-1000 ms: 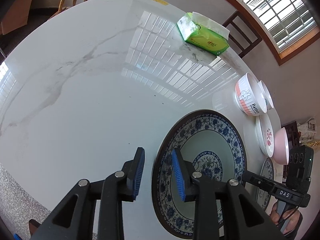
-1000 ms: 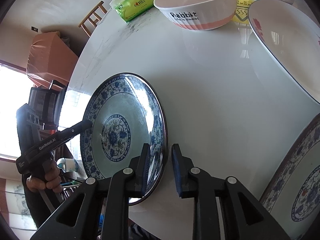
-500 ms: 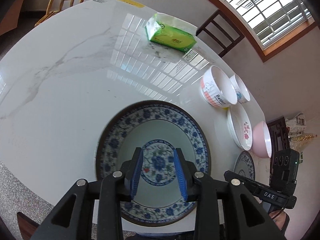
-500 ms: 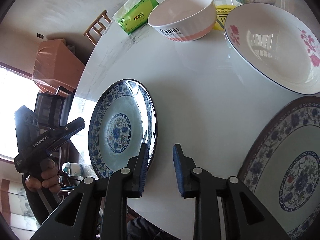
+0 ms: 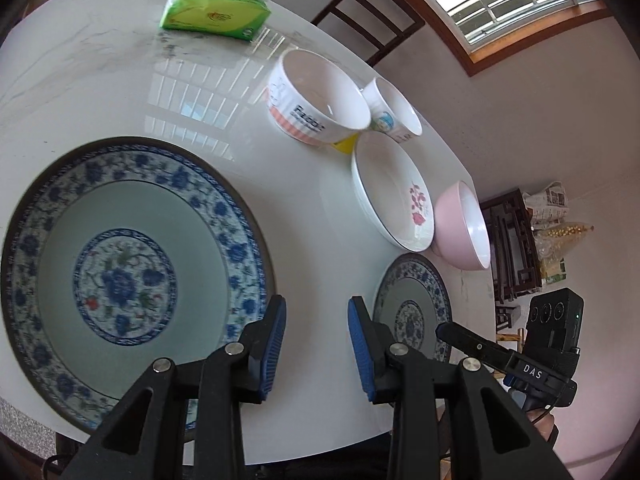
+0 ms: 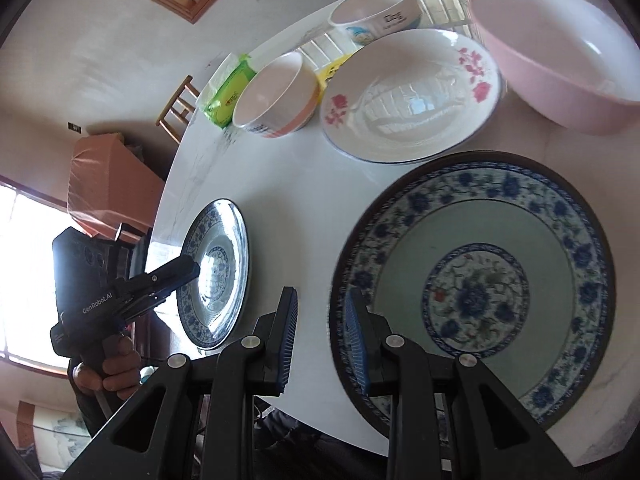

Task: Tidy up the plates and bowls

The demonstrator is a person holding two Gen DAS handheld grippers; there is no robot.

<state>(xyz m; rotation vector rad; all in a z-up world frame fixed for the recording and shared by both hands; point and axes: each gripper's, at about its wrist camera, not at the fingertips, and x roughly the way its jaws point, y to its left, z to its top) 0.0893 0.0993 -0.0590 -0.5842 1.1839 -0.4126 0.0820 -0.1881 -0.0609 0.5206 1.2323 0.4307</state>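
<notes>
Here the left gripper (image 5: 316, 344) stands with its blue ribbed pads (image 5: 273, 350) a modest gap apart and nothing between them, only bare glossy white marble-look table (image 5: 304, 208) showing through the gap. The right gripper (image 6: 320, 340) is likewise parted narrowly and empty, over the table's near edge.

Counted, there are two blue-and-white plates, one white floral plate and three bowls. In the left wrist view, one blue-and-white plate (image 5: 128, 280) lies just left of the left jaw, round and shallow, glazed, with a dark rim, a flowered blue border and a blue medallion in a pale green well. The second blue-and-white plate (image 5: 416, 300), of the same pattern, lies just right of the right jaw, partly behind it. Beyond that one, further out, sits the white plate with pink flowers (image 5: 394, 196), deep, smooth, with a thin dark line at the rim. Touching or nearly touching it to the right is a plain pink bowl (image 5: 460, 228), matte outside, white within. Ahead of the jaws stand two more bowls side by side: a white bowl with pink-striped base and lettering (image 5: 316, 98), and a smaller white bowl with a cartoon print (image 5: 394, 112). A small yellow thing (image 5: 346, 144) peeks out between them and the floral plate.

Farthest out, a green soft tissue pack (image 5: 216, 12) lies flat.
</notes>
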